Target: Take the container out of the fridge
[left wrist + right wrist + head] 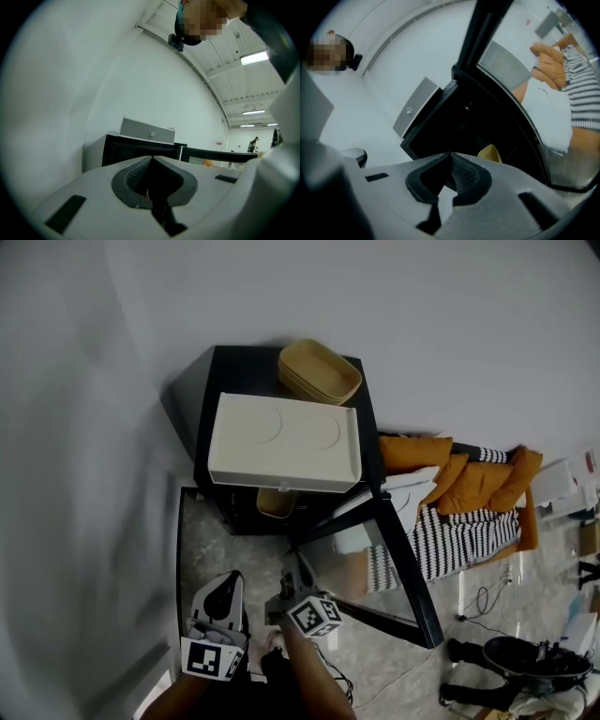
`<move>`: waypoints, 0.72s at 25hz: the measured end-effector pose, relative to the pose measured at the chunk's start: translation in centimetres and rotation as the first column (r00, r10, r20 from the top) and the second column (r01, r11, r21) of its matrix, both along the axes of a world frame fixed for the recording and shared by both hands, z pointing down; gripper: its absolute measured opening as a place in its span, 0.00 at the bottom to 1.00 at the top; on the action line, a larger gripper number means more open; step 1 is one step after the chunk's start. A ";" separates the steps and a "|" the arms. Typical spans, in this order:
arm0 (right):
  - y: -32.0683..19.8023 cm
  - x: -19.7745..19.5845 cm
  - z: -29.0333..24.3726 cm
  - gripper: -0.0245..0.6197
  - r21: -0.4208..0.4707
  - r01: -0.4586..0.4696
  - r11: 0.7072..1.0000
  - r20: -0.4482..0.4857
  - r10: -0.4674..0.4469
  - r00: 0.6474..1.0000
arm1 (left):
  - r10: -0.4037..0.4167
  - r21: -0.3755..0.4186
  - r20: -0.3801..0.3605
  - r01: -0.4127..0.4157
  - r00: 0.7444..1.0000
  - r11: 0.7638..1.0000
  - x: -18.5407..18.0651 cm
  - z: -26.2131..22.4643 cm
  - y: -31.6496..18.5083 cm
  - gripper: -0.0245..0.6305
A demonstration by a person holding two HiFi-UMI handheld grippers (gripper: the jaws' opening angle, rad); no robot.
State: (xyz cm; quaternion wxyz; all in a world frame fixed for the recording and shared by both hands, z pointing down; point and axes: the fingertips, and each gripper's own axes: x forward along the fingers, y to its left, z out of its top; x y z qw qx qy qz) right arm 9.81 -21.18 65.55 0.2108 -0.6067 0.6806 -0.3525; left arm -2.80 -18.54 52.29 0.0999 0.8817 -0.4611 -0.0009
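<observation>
A small black fridge (211, 442) stands against the wall with its glass door (398, 568) swung open to the right. Inside it a yellow container (275, 502) sits on a shelf; it also shows past the right jaws as the yellow container (491, 153). My left gripper (232, 577) and right gripper (292, 561) are side by side low in the head view, well short of the fridge opening. The left gripper (151, 158) is shut with nothing in it. The right gripper (451, 153) is shut and empty too.
A white tray (281, 442) lies on top of the fridge, with stacked yellow tubs (319, 371) behind it. Orange and striped cushions (469, 493) lie on the floor to the right, beyond the open door. Cables and dark gear (530, 662) lie at the lower right.
</observation>
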 end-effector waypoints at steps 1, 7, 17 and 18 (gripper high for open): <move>-0.3 0.0 0.8 0.04 -0.003 0.004 1.000 0.032 -0.004 0.999 | -0.001 -0.002 0.000 0.001 1.000 1.000 -0.1 0.2 0.0 0.04; -1.9 0.4 5.7 0.04 -0.019 0.012 1.000 0.210 -0.008 0.978 | -0.019 0.008 0.003 0.018 1.000 1.000 -1.0 0.6 -0.2 0.04; -3.3 1.6 13.0 0.24 -0.128 -0.070 0.989 0.445 0.121 0.887 | -0.026 -0.013 -0.005 0.026 1.000 1.000 -1.8 1.7 -0.6 0.04; -3.6 1.6 13.3 0.27 -0.120 -0.073 0.990 0.462 0.121 0.878 | -0.022 -0.014 -0.005 0.022 1.000 1.000 -1.8 1.8 -0.7 0.04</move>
